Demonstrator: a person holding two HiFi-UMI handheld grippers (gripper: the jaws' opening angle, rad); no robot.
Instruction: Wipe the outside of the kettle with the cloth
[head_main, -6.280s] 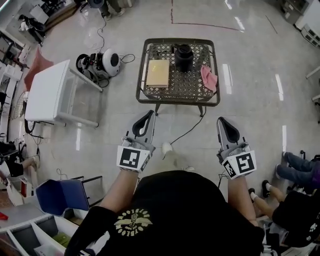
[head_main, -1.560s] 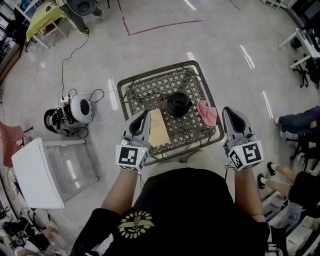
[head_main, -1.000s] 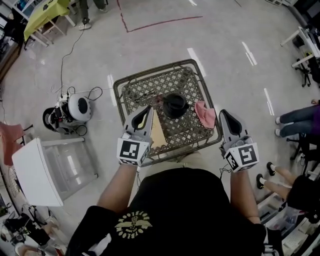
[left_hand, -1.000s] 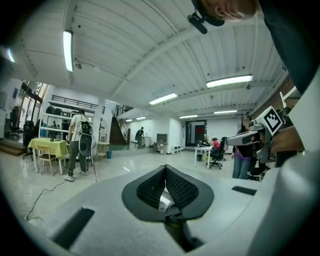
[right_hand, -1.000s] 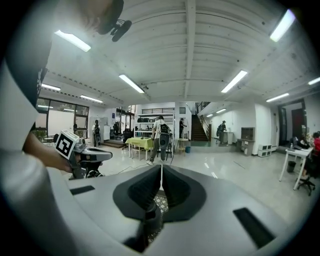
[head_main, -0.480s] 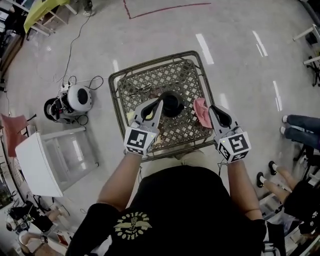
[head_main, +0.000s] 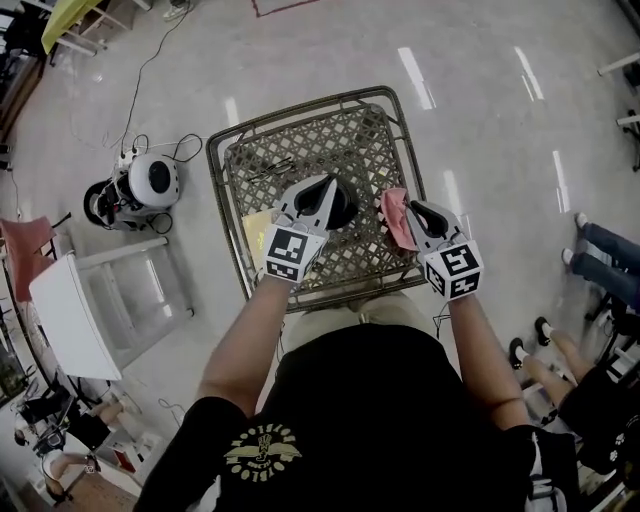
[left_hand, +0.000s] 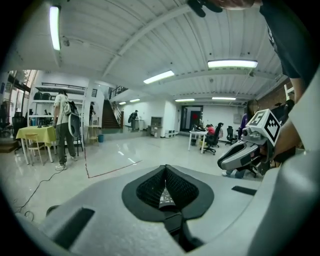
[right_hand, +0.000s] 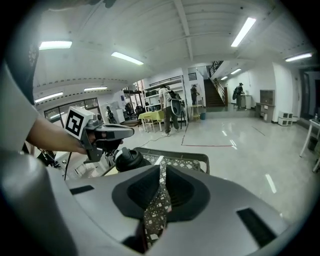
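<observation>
Kettle (head_main: 346, 211) stands mid-surface (head_main: 290, 150); left claw (head_main: 326, 184), closed and empty, hovers just over its near side. Right claw (head_main: 413, 208), also closed on nothing, sits at pink cloth (head_main: 395, 220) right of kettle.

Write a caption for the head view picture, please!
Left gripper over the round black kettle, right gripper by the crumpled pink cloth, above a brown lattice metal table.
</observation>
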